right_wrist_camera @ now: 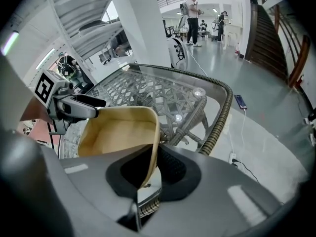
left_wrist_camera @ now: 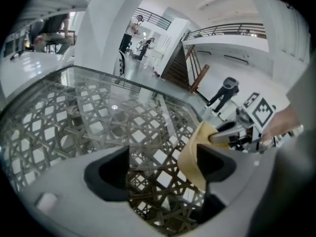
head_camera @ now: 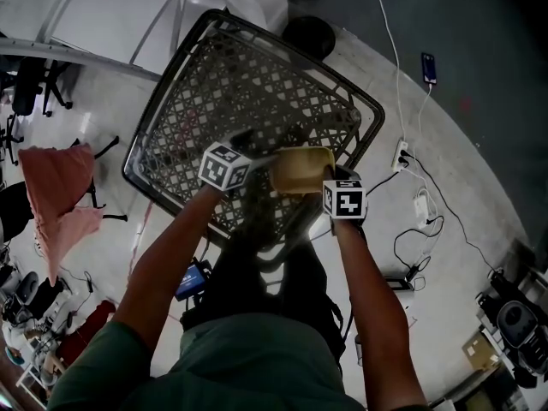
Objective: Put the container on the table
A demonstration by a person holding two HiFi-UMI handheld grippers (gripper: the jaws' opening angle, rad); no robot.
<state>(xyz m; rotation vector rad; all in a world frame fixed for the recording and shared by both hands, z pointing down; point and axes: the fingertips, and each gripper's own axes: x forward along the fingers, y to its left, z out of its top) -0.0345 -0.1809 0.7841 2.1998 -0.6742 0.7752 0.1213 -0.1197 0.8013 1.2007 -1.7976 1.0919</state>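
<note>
An open hall, seemingly a lab or workspace: white pillars (right_wrist_camera: pixel 136 23) are rising beside a staircase (right_wrist_camera: pixel 274 33) and railed balcony (left_wrist_camera: pixel 232 38), people (right_wrist_camera: pixel 192 14) are standing about, and cables (head_camera: pixel 390 32) are trailing across the polished floor (right_wrist_camera: pixel 232 68).

I am holding my left gripper (left_wrist_camera: pixel 163 169) over the glass table (left_wrist_camera: pixel 74 112), jaws spread wide and gripping nothing. The container (left_wrist_camera: pixel 193 157) is hanging just beside my right-hand pad, its edge showing in the gap. The right gripper (left_wrist_camera: pixel 219 135) is pinching its rim. People (left_wrist_camera: pixel 131 33) are standing far behind.
</note>
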